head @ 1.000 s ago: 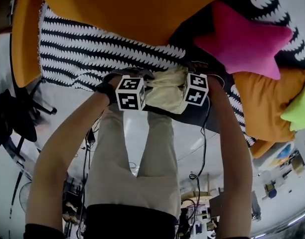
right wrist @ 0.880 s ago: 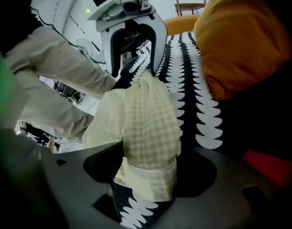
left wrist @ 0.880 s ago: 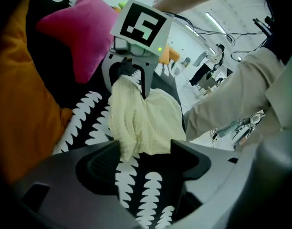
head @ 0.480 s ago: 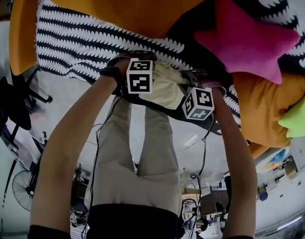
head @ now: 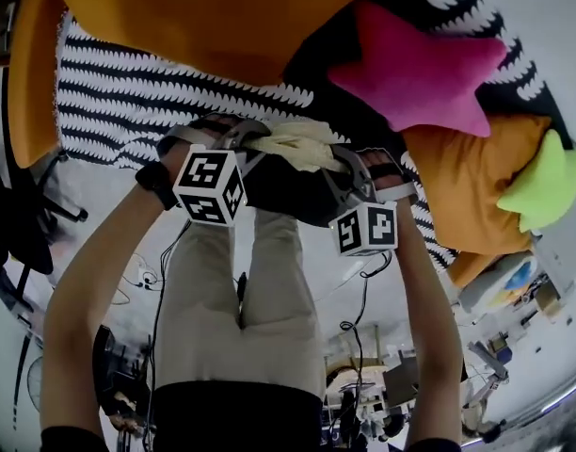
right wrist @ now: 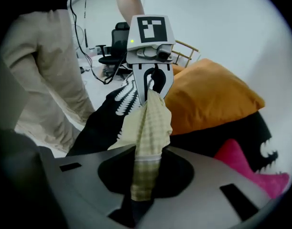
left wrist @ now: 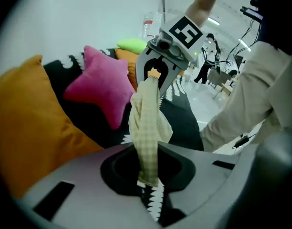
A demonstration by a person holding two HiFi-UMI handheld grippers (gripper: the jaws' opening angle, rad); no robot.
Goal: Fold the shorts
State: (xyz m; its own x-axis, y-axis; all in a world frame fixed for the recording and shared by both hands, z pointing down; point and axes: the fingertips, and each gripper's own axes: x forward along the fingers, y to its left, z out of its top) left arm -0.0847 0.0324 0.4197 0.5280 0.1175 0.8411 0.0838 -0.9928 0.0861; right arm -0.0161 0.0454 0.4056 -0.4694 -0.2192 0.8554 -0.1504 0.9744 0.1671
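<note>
The pale yellow checked shorts point(head: 293, 142) hang bunched in the air, stretched between my two grippers above the black and white blanket point(head: 128, 92). My left gripper point(head: 253, 145) pinches one end, and in the left gripper view the cloth point(left wrist: 147, 128) runs from its jaws point(left wrist: 148, 178) up to the right gripper point(left wrist: 159, 73). My right gripper point(head: 337, 160) pinches the other end, and in the right gripper view the shorts point(right wrist: 148, 128) run from its jaws point(right wrist: 141, 191) to the left gripper point(right wrist: 153, 82). Both pairs of jaws have just been closing with the fabric between them.
A big orange cushion point(head: 222, 17) lies on the blanket behind the shorts. A pink star cushion point(head: 415, 69), another orange cushion point(head: 467, 186) and a green one point(head: 547, 182) are at the right. The person's beige trouser legs point(head: 260, 299) stand below, with cables point(head: 363, 290) on the floor.
Both grippers have lifted away from the blanket, taking the shorts with them. The shorts lay flat between the grippers before and now hang bunched between them.
</note>
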